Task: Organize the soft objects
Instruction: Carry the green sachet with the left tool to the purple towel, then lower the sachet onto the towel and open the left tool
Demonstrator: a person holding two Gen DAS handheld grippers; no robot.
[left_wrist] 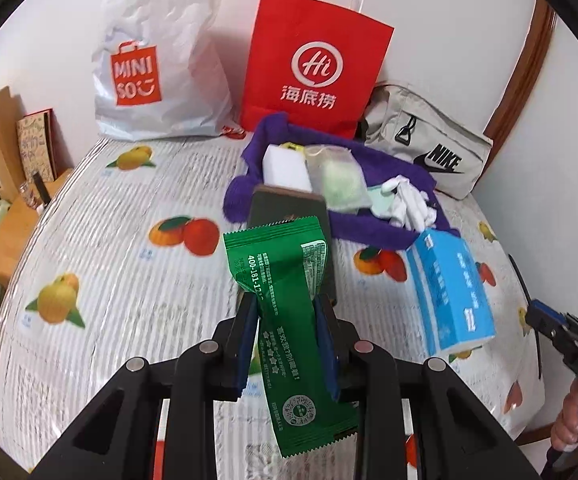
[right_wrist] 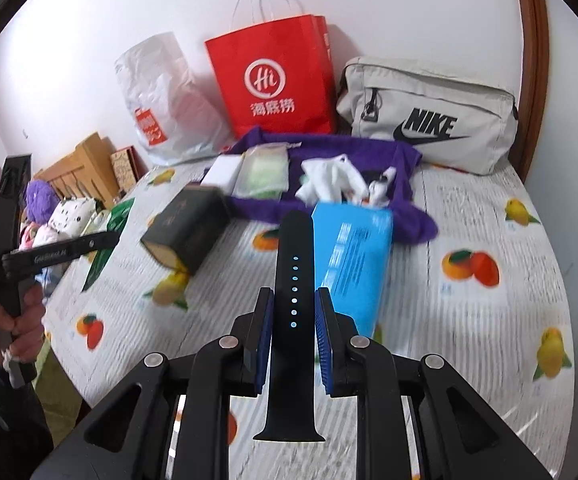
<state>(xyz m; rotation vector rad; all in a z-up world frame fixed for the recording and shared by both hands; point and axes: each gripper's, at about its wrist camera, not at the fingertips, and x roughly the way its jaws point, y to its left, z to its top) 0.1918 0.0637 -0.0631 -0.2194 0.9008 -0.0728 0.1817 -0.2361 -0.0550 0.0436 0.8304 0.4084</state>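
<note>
Over the fruit-print tablecloth point(left_wrist: 129, 280), left tool point(left_wrist: 287, 312) clamps a green sachet point(left_wrist: 285, 296), right tool point(right_wrist: 293, 312) a black strap point(right_wrist: 293, 280)

Purple towel point(right_wrist: 329, 148) pile ahead; tablecloth point(right_wrist: 469, 320) rightward

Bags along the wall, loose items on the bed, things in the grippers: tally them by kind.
Bags: 3, white plastic bag, red paper bag, grey Nike bag.
Held: 2, green packet in left gripper, black strap in right gripper.
Boxes and packs: 2, dark box, blue tissue pack.
Total: 7.
</note>
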